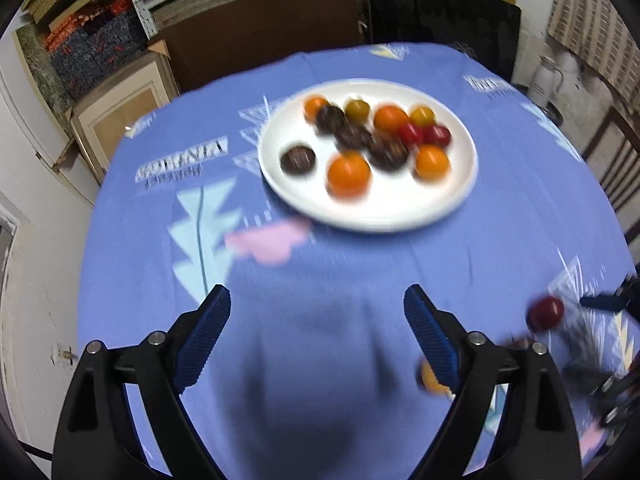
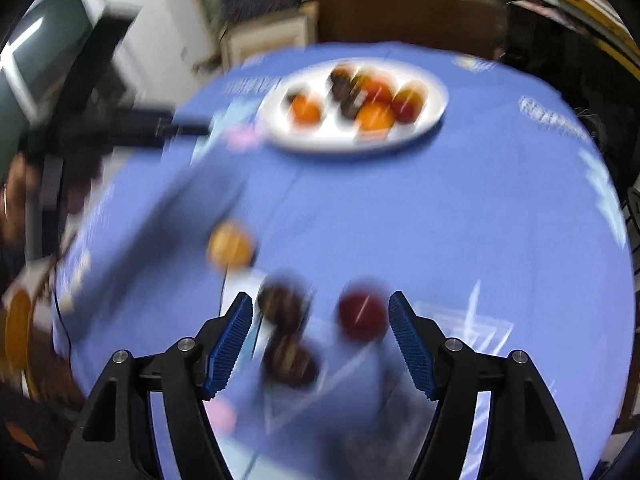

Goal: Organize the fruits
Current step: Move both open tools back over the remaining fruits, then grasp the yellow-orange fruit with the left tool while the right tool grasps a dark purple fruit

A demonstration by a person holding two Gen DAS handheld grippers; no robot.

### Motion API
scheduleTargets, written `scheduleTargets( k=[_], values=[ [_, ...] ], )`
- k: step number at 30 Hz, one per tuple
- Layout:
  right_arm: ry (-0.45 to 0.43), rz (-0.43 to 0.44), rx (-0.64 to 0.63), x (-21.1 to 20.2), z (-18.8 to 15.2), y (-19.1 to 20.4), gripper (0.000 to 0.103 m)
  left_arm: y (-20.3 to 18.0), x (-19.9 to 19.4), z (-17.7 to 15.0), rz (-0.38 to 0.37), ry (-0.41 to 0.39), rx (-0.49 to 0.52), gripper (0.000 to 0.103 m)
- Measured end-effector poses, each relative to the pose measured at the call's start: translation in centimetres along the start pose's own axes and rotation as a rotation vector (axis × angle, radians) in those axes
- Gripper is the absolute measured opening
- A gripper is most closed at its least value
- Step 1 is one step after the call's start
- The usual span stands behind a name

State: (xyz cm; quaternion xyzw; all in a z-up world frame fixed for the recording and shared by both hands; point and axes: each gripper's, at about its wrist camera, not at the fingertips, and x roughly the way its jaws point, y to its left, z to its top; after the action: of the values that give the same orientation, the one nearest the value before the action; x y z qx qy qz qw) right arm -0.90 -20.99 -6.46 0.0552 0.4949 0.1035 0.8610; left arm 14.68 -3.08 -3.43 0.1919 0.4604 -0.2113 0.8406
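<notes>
A white plate [image 1: 400,212] on the blue tablecloth holds several orange, red and dark brown fruits; it also shows in the right wrist view [image 2: 312,136]. My left gripper [image 1: 316,300] is open and empty, well short of the plate. My right gripper [image 2: 320,308] is open over loose fruits on the cloth: a red fruit [image 2: 362,316] just inside its right finger, two dark fruits [image 2: 280,306] [image 2: 290,358] near its left finger, and an orange fruit [image 2: 230,246] further ahead to the left. The red fruit [image 1: 545,313] and orange fruit [image 1: 430,378] show in the left wrist view. Both views are blurred.
The round table [image 1: 360,264] has a blue patterned cloth. Shelves with boxes [image 1: 100,32] and a wooden cabinet [image 1: 120,108] stand behind it. A chair [image 1: 616,160] stands at the right. The left gripper and arm [image 2: 132,124] reach in at the left of the right wrist view.
</notes>
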Motion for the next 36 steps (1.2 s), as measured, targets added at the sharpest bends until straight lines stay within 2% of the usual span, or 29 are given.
scheduleTargets(
  k=[2, 4, 9, 11, 12, 16, 20, 27, 29, 31, 32, 33, 36],
  values=[
    [0.052, -0.008, -0.026, 1.1, -2.4, 1.4, 0.071, -0.5, -0.4, -1.7, -0.023, 0.014, -0.003, 0.086],
    [0.060, -0.036, -0.041, 1.9, -3.4, 2.0, 0.071, -1.1, -0.7, -3.2, -0.036, 0.031, 0.005, 0.087],
    [0.044, -0.044, -0.022, 3.2, -3.3, 2.4, 0.069, -2.9, -0.6, -5.4, -0.057, 0.064, 0.042, 0.087],
    [0.062, -0.044, -0.035, 3.8, -3.2, 2.6, 0.041, -3.7, -0.4, -6.1, -0.061, 0.076, 0.061, 0.087],
    [0.082, -0.048, -0.050, 4.0, -3.2, 2.7, 0.040, -4.1, -0.2, -6.2, -0.063, 0.082, 0.068, 0.087],
    [0.067, -0.038, -0.047, 2.2, -3.7, 2.6, 0.040, -5.4, 0.6, -6.4, -0.089, 0.092, 0.078, 0.087],
    [0.058, -0.041, 0.014, 0.6, -4.3, 1.2, 0.040, -6.6, 1.8, -5.8, -0.109, 0.097, 0.084, 0.087],
    [0.043, -0.032, 0.081, -0.4, -4.8, -0.1, 0.040, -7.8, 4.8, -5.2, -0.100, 0.150, 0.102, 0.086],
    [0.044, -0.027, 0.086, -0.4, -4.9, -0.2, 0.040, -8.0, 5.2, -5.1, -0.095, 0.158, 0.106, 0.080],
    [0.042, -0.022, 0.088, -0.5, -5.1, -0.2, 0.040, -7.9, 5.1, -5.0, -0.119, 0.164, 0.096, 0.058],
    [0.043, -0.019, 0.089, -0.5, -5.1, -0.2, 0.040, -7.8, 5.0, -4.9, -0.128, 0.163, 0.092, 0.053],
    [0.044, -0.015, 0.088, -0.5, -5.1, -0.2, 0.040, -7.9, 5.0, -4.8, -0.126, 0.160, 0.095, 0.042],
    [0.043, -0.006, 0.085, -0.5, -4.9, 0.0, 0.040, -8.0, 4.5, -4.7, -0.098, 0.159, 0.108, 0.042]
  ],
)
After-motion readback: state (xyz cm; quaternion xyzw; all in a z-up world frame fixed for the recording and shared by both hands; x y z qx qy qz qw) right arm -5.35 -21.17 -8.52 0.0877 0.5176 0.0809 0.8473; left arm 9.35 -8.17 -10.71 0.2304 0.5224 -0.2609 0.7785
